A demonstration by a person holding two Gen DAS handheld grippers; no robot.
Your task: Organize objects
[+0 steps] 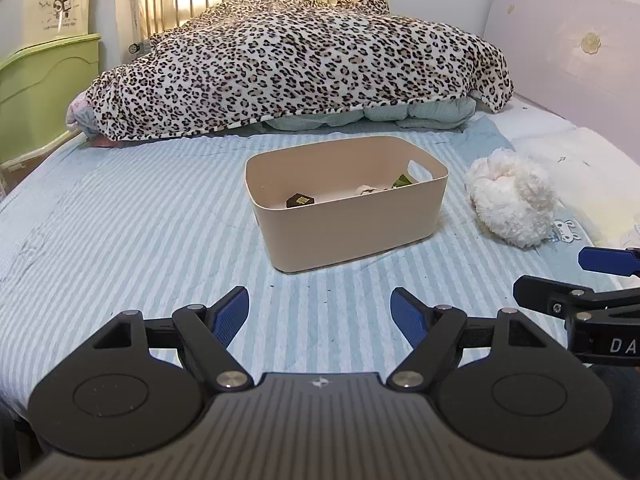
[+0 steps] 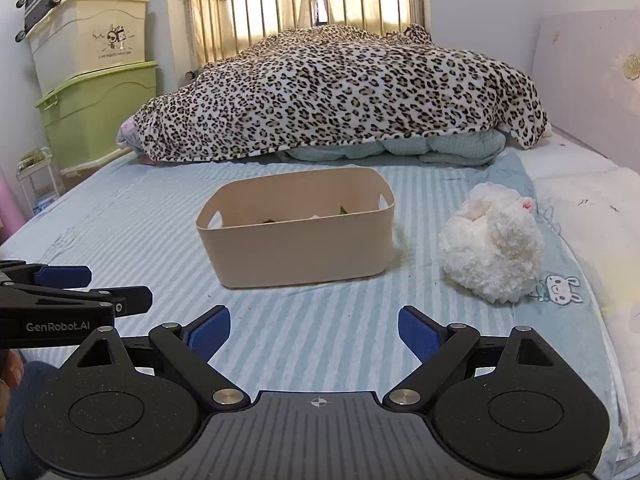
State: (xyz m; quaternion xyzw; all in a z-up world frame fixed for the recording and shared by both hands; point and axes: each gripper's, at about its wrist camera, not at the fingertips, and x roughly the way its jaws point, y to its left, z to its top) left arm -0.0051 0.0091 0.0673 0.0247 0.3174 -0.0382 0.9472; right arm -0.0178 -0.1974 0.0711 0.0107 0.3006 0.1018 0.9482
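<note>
A beige plastic bin [image 1: 352, 232] [image 2: 296, 252] stands on the striped bed sheet ahead of both grippers. Inside it lie a dark small packet [image 1: 300, 200], a green packet [image 1: 402, 181] and something white [image 1: 366, 191]. A white fluffy plush toy [image 1: 512, 200] [image 2: 492, 248] lies on the sheet to the right of the bin. My left gripper [image 1: 320, 312] is open and empty, held low in front of the bin. My right gripper [image 2: 314, 330] is open and empty, also short of the bin; it shows at the right edge of the left wrist view [image 1: 560, 280].
A leopard-print blanket [image 1: 304, 64] [image 2: 344, 96] is heaped over bedding behind the bin. A metal bed rail [image 2: 304, 8] stands at the far end. Stacked storage boxes [image 2: 96, 80] stand off the bed's left side. A pale headboard panel [image 1: 568, 56] lines the right.
</note>
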